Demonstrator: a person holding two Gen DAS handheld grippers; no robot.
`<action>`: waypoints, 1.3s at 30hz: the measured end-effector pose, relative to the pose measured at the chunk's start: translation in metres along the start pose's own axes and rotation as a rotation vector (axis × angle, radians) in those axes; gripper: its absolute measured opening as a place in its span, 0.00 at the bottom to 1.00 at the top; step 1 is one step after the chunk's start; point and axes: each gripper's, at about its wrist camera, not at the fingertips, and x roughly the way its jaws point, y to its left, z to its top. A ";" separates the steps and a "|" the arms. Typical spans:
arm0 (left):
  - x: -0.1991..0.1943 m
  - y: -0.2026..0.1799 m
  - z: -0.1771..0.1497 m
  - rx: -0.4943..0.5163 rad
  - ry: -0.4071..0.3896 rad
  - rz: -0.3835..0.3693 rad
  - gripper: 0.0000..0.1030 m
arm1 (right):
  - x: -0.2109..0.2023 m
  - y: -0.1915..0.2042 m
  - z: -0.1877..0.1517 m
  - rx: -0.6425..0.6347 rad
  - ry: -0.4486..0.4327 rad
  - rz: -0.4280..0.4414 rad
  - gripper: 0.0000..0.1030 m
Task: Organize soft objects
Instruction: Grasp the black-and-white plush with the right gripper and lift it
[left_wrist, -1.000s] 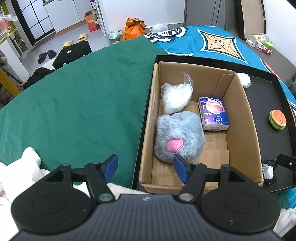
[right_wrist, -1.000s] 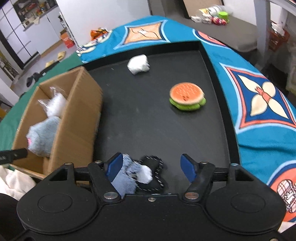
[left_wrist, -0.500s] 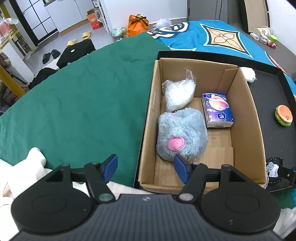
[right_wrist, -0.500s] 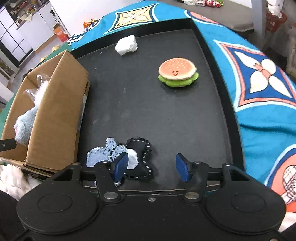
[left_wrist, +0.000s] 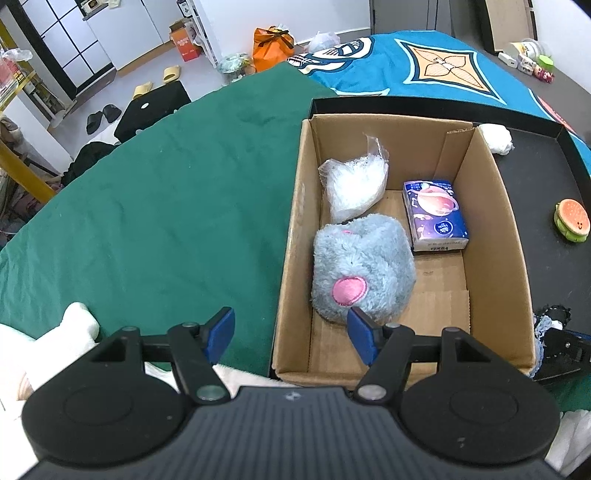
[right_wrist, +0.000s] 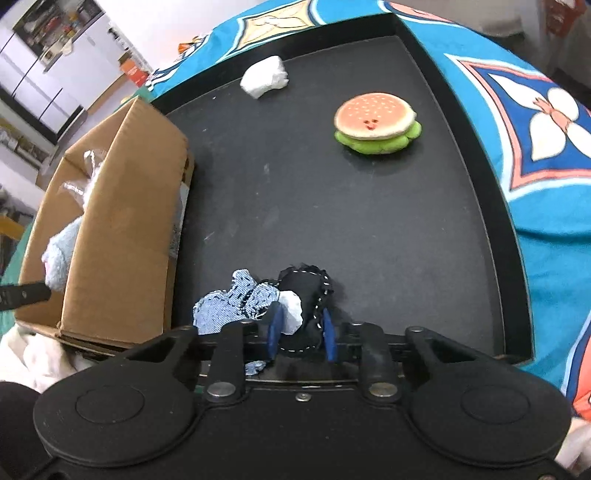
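Note:
A cardboard box stands on a black tray. Inside it lie a grey plush, a clear bag of white stuffing and a purple tissue pack. My left gripper is open and empty over the box's near left corner. My right gripper is shut on a black and denim fabric toy at the tray's near edge; the toy also shows in the left wrist view. A burger plush and a white wad lie farther on the tray.
A green cloth covers the surface left of the box and a blue patterned cloth lies right of the tray. White fabric sits near my left gripper. The box stands left of my right gripper.
My right gripper's fingers have closed on the black and denim toy. My left gripper has drifted slightly and stays open.

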 end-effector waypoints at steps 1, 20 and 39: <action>0.000 0.000 0.000 0.000 0.003 0.001 0.64 | -0.001 -0.004 0.000 0.020 0.001 0.003 0.19; -0.018 -0.006 0.004 0.040 -0.026 0.000 0.64 | -0.038 -0.020 0.006 0.082 -0.100 0.020 0.17; -0.019 0.015 0.003 -0.008 -0.043 -0.035 0.64 | -0.074 0.015 0.033 -0.014 -0.231 0.031 0.17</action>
